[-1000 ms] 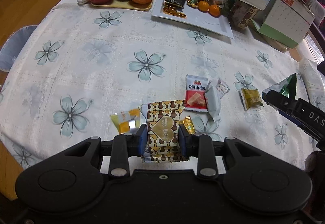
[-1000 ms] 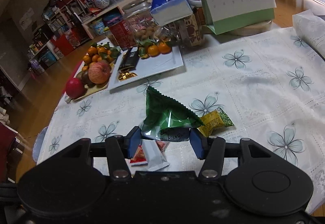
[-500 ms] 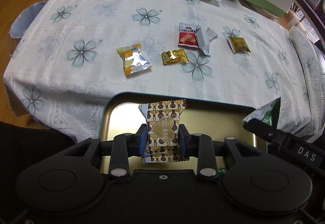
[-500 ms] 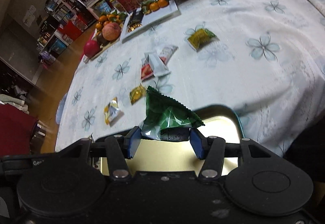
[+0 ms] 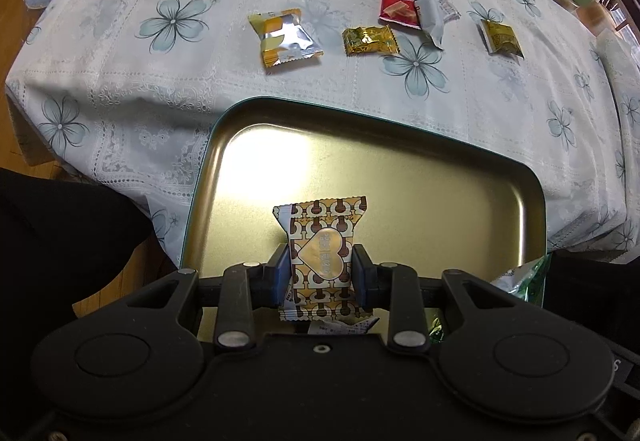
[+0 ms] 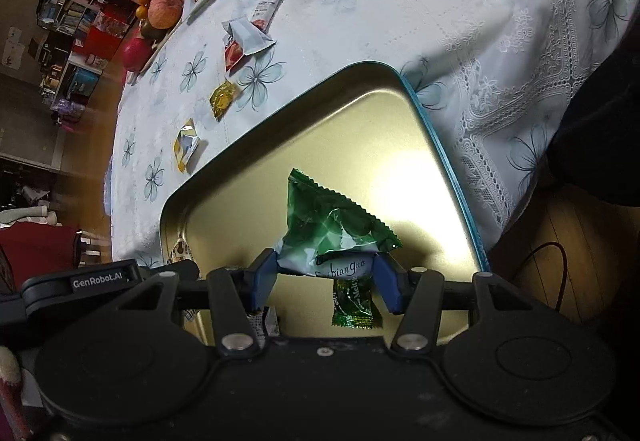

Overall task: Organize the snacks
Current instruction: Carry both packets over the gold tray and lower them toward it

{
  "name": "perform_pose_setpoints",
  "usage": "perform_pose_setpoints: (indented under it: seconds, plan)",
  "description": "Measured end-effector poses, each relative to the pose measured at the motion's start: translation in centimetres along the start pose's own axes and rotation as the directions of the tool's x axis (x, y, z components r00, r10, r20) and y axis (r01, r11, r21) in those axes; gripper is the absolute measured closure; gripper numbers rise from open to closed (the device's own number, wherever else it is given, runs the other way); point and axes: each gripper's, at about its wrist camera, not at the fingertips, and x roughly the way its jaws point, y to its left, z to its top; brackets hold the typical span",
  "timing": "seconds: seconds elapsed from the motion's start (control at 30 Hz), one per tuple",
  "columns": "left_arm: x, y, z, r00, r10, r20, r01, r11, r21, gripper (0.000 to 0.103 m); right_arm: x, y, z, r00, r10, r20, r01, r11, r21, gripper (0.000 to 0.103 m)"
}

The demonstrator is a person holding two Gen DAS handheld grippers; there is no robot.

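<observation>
1. Left tool clamps brown-gold wrapper at mid-body, above the tin tray.
2. Right tool clamps green packet over the same tray.
3. Both look light, crinkly, slippery; hold the padded middle, not the seams.

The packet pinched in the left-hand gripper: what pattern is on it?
Gold and brown keyhole-like shapes with a gold heart on the packet; clearest in the left wrist view.

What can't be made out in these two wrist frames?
- Tin near edge: hidden by the gripper body, both views.
- White packet in the tin: mostly hidden under left gripper.
- Small green candy: label partly hidden by the right gripper fingers.
- Shelf items, right view: too small.
</observation>
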Motion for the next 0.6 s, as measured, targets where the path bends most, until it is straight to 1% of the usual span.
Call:
perform_pose_setpoints:
  seconds: [0.27, 0.47, 0.6]
  plan:
    - [1.1, 0.0, 0.8, 1.000, 0.022, -0.003, -0.022, 1.000, -0.002, 0.063, 0.8, 0.6, 0.6, 0.998, -0.056, 0.031, 0.057, 0.998, -0.028, 0.047]
    - [1.0, 0.0, 1.1, 1.000, 0.019, 0.011, -0.019, 1.000, 0.007, 0.063, 1.3, 1.1, 1.0, 0.998, -0.063, 0.030, 0.064, 0.997, -0.039, 0.047]
    - [0.7, 0.0, 1.1, 1.000, -0.001, 0.029, 0.001, 1.000, 0.012, 0.063, 1.6, 1.3, 1.0, 0.997, -0.065, 0.029, 0.067, 0.997, -0.042, 0.047]
